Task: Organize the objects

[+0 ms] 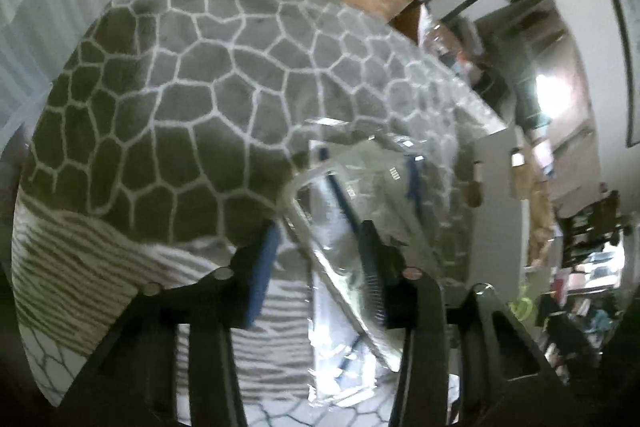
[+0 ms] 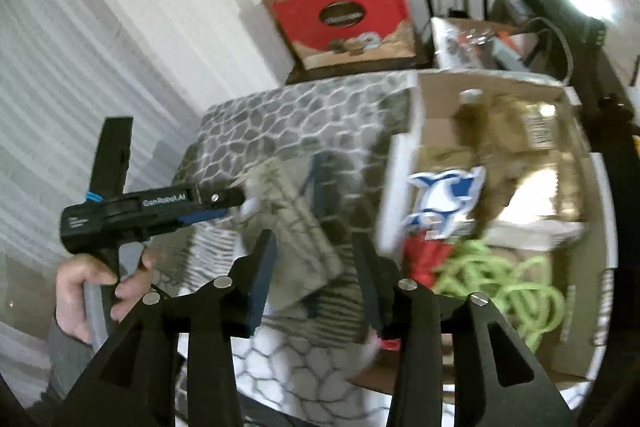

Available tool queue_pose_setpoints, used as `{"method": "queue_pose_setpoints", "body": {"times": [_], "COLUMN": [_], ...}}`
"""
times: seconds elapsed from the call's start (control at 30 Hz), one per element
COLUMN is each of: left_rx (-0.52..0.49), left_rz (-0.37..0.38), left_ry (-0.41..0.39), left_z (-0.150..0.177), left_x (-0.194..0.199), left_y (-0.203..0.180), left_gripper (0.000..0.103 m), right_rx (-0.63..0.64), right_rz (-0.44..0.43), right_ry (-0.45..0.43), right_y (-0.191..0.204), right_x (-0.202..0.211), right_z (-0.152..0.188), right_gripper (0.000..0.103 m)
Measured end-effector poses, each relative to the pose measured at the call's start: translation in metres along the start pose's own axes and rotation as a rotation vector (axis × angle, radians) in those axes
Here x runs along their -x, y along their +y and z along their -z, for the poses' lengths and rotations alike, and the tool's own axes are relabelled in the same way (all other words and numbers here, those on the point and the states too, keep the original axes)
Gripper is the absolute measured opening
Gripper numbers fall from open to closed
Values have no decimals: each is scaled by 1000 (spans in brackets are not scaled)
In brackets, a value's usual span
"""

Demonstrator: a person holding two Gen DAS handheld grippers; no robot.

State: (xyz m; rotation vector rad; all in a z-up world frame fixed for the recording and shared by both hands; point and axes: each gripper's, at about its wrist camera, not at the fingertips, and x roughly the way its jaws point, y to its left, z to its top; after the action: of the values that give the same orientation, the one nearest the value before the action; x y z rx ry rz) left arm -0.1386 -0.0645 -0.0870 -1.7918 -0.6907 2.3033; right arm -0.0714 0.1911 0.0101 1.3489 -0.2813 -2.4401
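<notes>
A clear plastic packet (image 1: 360,211) with blue stripes lies on the grey cobble-patterned blanket (image 1: 192,75), slanting between the fingers of the left gripper (image 1: 320,267). Its crinkled film crosses that gap, and the right-hand finger seems to touch it, though blur hides whether the pads press, so the jaws read as partly apart rather than clamped.

From the right wrist view the packet (image 2: 292,223) sits just ahead of the right gripper (image 2: 316,275), whose fingers stand apart with nothing pinched. The left gripper (image 2: 224,205) reaches in from the left, held by one hand (image 2: 92,291).

One packet, two grippers.

An open cardboard box (image 2: 396,187) stands just right of the packet, holding a coiled green cord (image 2: 516,291) and a blue-and-white sticker (image 2: 444,199). Behind the blanket, two red boxes (image 2: 344,15) are stacked against a white wall.
</notes>
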Motion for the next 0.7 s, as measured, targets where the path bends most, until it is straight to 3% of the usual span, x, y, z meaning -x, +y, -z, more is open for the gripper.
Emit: {"method": "queue_pose_setpoints", "body": {"times": [0.17, 0.33, 0.43, 0.7], "left_rx": [-52, -29, -22, -21], "left_rz": [-83, -80, -49, 50], "left_ry": [-40, -71, -76, -105], "left_z": [-3, -9, -13, -16], "left_x": [-4, -2, 5, 32], "left_y": [-9, -3, -1, -9], "left_gripper": [20, 14, 9, 9], "right_rx": [-58, -110, -128, -200], "right_rz": [56, 135, 205, 331], "right_ry": [-32, -62, -73, -56], "right_y": [-38, -76, -94, -146], "right_x": [23, 41, 49, 54], "right_z": [-5, -3, -1, 17], "right_gripper": [44, 44, 44, 45]}}
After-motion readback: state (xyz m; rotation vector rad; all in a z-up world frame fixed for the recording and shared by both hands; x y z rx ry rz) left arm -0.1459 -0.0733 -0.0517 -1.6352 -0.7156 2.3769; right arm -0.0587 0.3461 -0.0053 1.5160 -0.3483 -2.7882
